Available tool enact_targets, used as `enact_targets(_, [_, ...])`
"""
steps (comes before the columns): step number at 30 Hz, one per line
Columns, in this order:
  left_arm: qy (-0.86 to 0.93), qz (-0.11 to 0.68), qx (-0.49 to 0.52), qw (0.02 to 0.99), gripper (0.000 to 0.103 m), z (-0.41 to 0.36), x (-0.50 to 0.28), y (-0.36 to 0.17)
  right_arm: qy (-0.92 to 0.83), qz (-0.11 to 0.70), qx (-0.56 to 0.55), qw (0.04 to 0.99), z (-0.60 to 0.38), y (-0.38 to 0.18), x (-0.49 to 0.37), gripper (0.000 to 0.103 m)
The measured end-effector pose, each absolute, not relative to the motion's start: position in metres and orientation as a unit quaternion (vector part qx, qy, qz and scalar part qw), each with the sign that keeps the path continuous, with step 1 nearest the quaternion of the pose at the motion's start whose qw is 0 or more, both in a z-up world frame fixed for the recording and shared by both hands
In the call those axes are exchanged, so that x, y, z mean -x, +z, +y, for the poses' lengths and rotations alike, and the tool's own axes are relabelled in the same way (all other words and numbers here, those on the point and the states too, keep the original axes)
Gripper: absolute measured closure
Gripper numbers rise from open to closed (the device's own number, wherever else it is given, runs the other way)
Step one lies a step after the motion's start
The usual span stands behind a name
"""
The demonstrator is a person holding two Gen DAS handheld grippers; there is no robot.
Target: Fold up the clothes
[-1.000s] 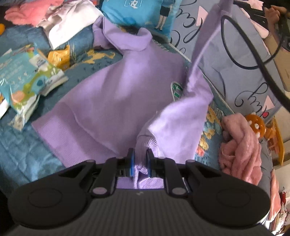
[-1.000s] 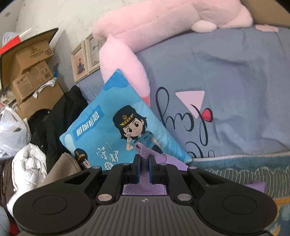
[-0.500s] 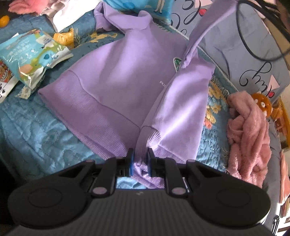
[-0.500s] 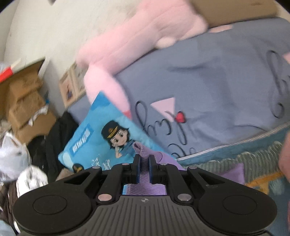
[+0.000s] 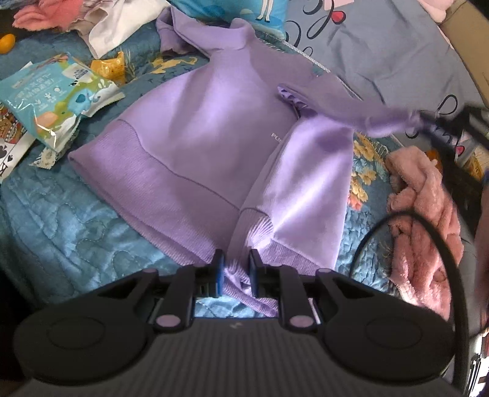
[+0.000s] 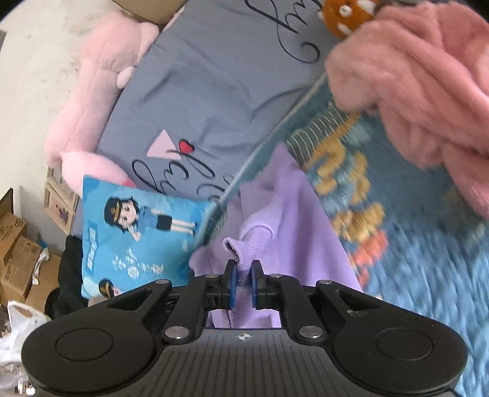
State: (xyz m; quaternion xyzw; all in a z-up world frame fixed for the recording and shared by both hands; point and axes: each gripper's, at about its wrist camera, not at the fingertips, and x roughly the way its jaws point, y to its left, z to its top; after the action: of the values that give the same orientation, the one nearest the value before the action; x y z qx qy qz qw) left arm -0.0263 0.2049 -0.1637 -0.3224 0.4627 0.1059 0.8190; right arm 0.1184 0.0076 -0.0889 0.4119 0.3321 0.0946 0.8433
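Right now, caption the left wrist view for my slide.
Left gripper pinches the purple sweater hem, one side folded inward on the blue quilt.

The white letters "PU" are printed on the chest of the purple sweatshirt, the rest being covered. A "K" with spade is shown on a playing card.

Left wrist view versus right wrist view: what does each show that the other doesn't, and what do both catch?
Only the left wrist view shows the purple sweater spread out whole on the blue quilt, its right side folded inward, the left gripper shut on the hem, plus snack packets and a white garment.

Only the right wrist view shows the right gripper shut on a ribbed cuff, the pink plush, cardboard boxes and the wall.

Both show the sweater, quilt, grey duvet, blue cartoon pillow and fluffy pink garment.
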Motion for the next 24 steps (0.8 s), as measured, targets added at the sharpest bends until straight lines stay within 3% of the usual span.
enact_targets(6, [0.108, 0.464, 0.322, 0.818, 0.084, 0.207, 0.028, -0.165, 0.132, 0.357, -0.352, 0.855, 0.024, -0.095, -0.083, 0.094])
enact_targets(13, [0.112, 0.462, 0.311, 0.823, 0.082, 0.206, 0.029, -0.164, 0.125, 0.432, -0.382, 0.807, 0.027, -0.142, -0.087, 0.094])
enact_targets(24, [0.117, 0.464, 0.315, 0.82, 0.082, 0.209, 0.033, -0.165, 0.139, 0.459, -0.384, 0.789, 0.036, -0.166, -0.077, 0.094])
